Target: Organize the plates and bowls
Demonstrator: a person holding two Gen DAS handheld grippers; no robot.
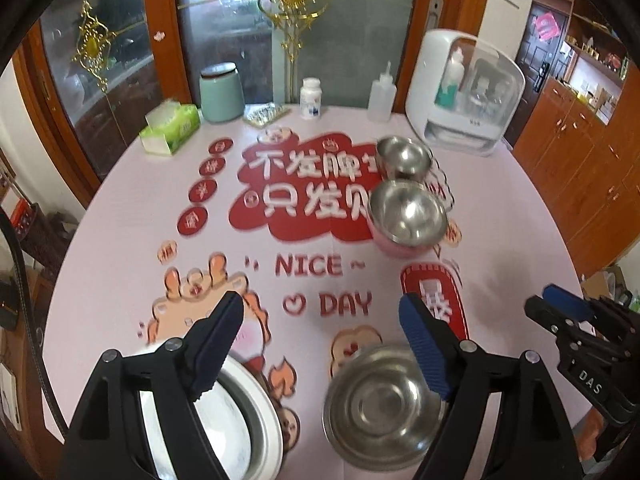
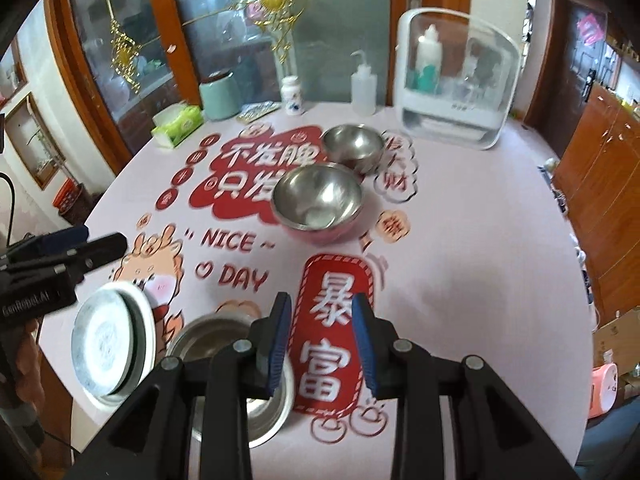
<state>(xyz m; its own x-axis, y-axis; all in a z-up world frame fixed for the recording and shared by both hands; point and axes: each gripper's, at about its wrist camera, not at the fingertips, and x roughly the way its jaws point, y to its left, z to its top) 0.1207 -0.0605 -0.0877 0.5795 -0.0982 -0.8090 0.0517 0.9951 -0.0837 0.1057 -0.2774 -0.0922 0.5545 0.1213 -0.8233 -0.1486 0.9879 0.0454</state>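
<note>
Steel bowls sit on a pink table (image 1: 500, 240). One bowl (image 1: 384, 404) and a white plate (image 1: 224, 416) lie near, side by side. A pink bowl (image 2: 318, 204) and a far bowl (image 2: 353, 146) sit close together, farther back. The left gripper (image 1: 320, 344) and right gripper (image 2: 322, 344) both gape wide with nothing in them.

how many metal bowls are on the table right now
3. Far steel bowl near the white cabinet, pink-based bowl just before it, near bowl beside the plate.
</note>
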